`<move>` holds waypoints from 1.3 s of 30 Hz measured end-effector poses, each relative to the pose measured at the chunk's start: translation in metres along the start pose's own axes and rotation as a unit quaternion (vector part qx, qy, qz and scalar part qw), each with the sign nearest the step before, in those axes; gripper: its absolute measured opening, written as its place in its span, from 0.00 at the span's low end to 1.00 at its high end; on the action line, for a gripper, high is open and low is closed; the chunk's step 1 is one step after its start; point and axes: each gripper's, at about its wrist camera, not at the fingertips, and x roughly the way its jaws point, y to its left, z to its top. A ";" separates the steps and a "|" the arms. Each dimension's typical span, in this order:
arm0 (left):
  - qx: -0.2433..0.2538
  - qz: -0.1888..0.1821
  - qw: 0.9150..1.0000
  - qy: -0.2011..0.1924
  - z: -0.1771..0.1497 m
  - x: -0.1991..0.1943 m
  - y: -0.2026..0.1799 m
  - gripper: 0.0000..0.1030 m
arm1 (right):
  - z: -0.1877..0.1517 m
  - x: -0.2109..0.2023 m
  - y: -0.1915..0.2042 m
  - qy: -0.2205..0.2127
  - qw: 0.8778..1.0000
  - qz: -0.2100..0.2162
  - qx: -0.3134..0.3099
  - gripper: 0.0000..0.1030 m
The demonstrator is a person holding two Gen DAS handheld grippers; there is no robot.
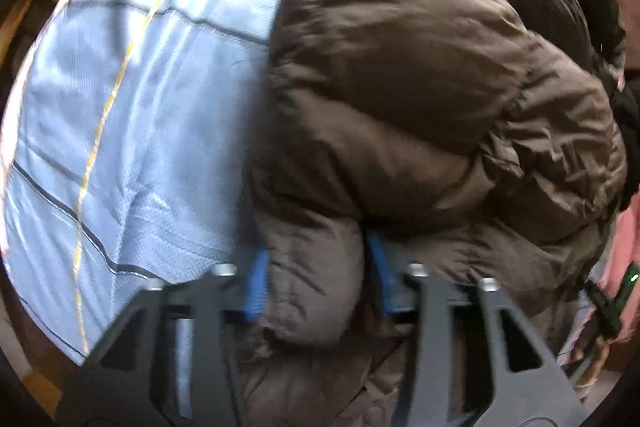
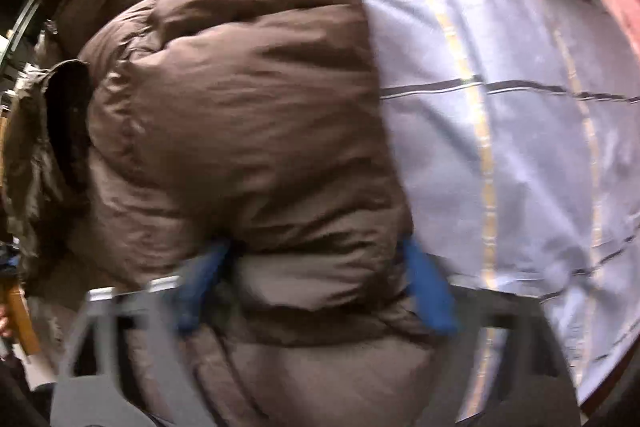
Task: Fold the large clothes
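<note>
Both tongs are clamped on a brown puffer jacket [image 1: 400,107]: left tongs [image 1: 320,279], right tongs [image 2: 316,287]. It is spread over a pale blue checked sheet [image 1: 140,107].

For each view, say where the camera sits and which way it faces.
Left wrist: on the left gripper, facing down; blue fingers pinch a fold of the brown jacket on the sheet.
Right wrist: on the right gripper, facing down; blue fingers flank a jacket fold, too blurred to judge grip.
Shared: jacket and striped sheet.
</note>
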 end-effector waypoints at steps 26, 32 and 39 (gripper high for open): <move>0.089 0.167 0.956 -0.226 -0.027 -0.083 -0.055 0.49 | -0.051 -0.078 0.035 -0.136 0.988 0.060 -0.047 0.61; 0.152 0.083 0.983 -0.066 -0.086 -0.012 -0.085 0.37 | -0.089 -0.014 0.082 -0.044 0.994 -0.008 -0.102 0.40; 0.126 0.128 0.983 -0.026 -0.100 0.025 -0.058 0.35 | -0.088 0.006 0.038 -0.005 0.999 -0.048 -0.018 0.24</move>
